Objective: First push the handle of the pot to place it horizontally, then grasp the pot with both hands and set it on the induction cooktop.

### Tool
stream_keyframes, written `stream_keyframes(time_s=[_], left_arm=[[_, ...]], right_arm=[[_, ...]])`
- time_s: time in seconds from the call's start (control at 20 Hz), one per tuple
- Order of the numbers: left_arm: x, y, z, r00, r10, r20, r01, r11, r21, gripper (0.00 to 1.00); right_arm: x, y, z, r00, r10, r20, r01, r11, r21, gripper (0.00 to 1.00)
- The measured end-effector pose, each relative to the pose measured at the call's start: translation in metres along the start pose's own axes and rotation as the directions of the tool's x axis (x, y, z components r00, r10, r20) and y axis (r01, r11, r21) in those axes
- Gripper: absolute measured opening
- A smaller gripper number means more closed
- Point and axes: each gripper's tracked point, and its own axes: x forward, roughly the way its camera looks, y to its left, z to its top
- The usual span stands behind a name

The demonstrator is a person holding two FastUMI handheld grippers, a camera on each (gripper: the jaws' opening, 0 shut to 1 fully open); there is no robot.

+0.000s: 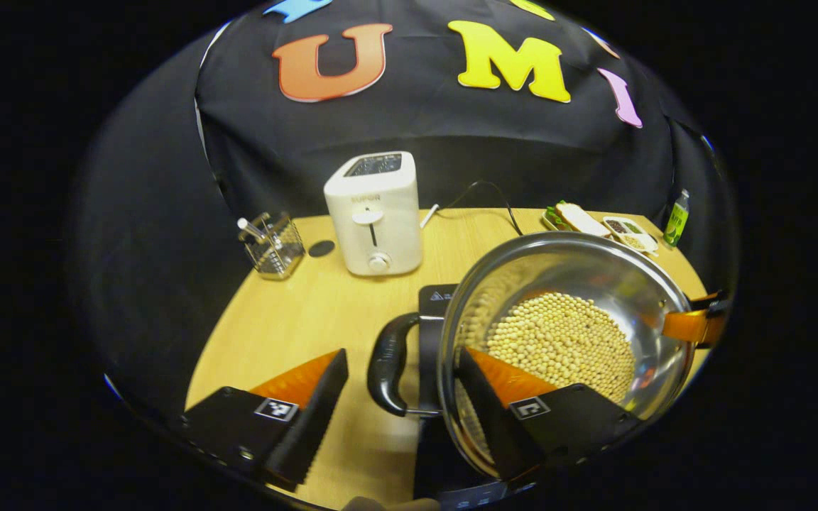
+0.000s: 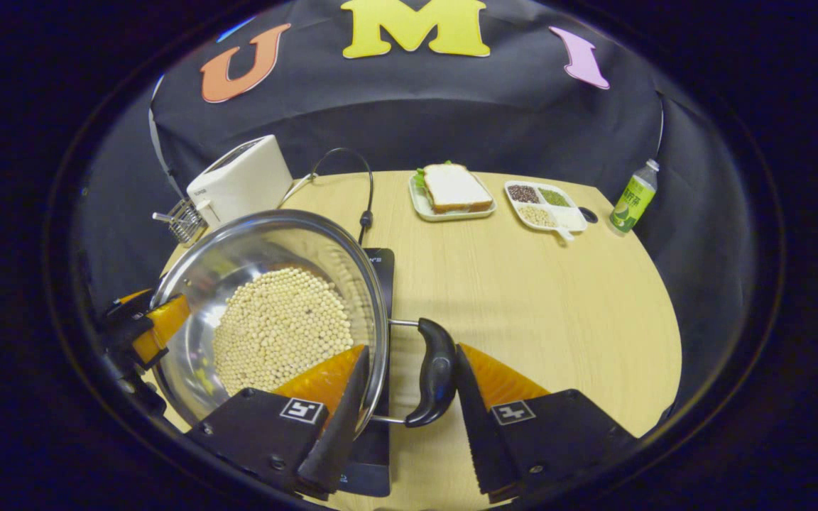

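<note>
With both handles level, I straddle the pot [image 1: 558, 333] over the induction cooktop [image 2: 373, 433], my left gripper [image 1: 402, 404] and right gripper [image 2: 409, 397] both wide open, so next I probably close and steady it.

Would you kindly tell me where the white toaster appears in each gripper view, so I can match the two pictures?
Left gripper view: the toaster stands upper centre, beyond the pot, with the wire basket on its left.
Right gripper view: the toaster sits upper left, tilted by the lens, behind the pot's rim.
Shared landmark: the steel pot holding pale beans, resting over the black cooktop.
</note>
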Motion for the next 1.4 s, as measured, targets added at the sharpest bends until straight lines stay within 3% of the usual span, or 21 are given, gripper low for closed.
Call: stream_keyframes(time_s=[0.05, 0.35, 0.4, 0.65, 0.85, 1.05, 1.2, 1.3, 1.4], left_arm=[[-0.006, 0.001, 0.005, 1.000, 0.014, 0.027, -0.014, 1.000, 0.013, 0.98], [-0.044, 0.022, 0.035, 0.982, 0.123, 0.141, -0.129, 0.991, 0.034, 0.97], [-0.052, 0.024, 0.043, 0.977, 0.137, 0.166, -0.144, 0.989, 0.035, 0.97], [-0.108, 0.007, 0.081, 0.950, 0.126, 0.284, -0.142, 0.989, 0.037, 0.97], [-0.168, -0.025, 0.115, 0.909, 0.112, 0.401, -0.146, 0.988, 0.057, 0.96], [-0.231, -0.058, 0.151, 0.858, 0.102, 0.503, -0.116, 0.993, -0.003, 0.96], [-0.265, -0.087, 0.174, 0.827, 0.064, 0.559, -0.076, 0.997, -0.002, 0.96], [-0.282, -0.102, 0.186, 0.815, 0.045, 0.578, -0.058, 0.998, 0.004, 0.96], [-0.298, -0.113, 0.196, 0.807, 0.039, 0.590, -0.046, 0.999, -0.005, 0.96]], right_arm=[[-0.005, -0.001, 0.007, 0.999, 0.004, 0.034, -0.004, 1.000, -0.001, 0.77], [-0.030, -0.007, 0.028, 0.989, 0.028, 0.146, -0.015, 0.995, -0.095, 0.87], [-0.035, -0.011, 0.030, 0.987, 0.028, 0.160, -0.011, 0.994, -0.105, 0.84], [-0.075, -0.009, 0.047, 0.960, 0.095, 0.264, -0.031, 0.971, -0.237, 0.84], [-0.130, -0.020, 0.069, 0.908, 0.105, 0.406, 0.013, 0.961, -0.278, 0.84], [-0.194, -0.036, 0.094, 0.838, 0.128, 0.531, 0.023, 0.963, -0.269, 0.85], [-0.245, -0.052, 0.111, 0.770, 0.124, 0.626, 0.060, 0.963, -0.264, 1.00], [-0.269, -0.062, 0.121, 0.734, 0.122, 0.669, 0.062, 0.968, -0.245, 1.00], [-0.291, -0.072, 0.124, 0.718, 0.122, 0.686, 0.036, 0.977, -0.211, 0.99]])
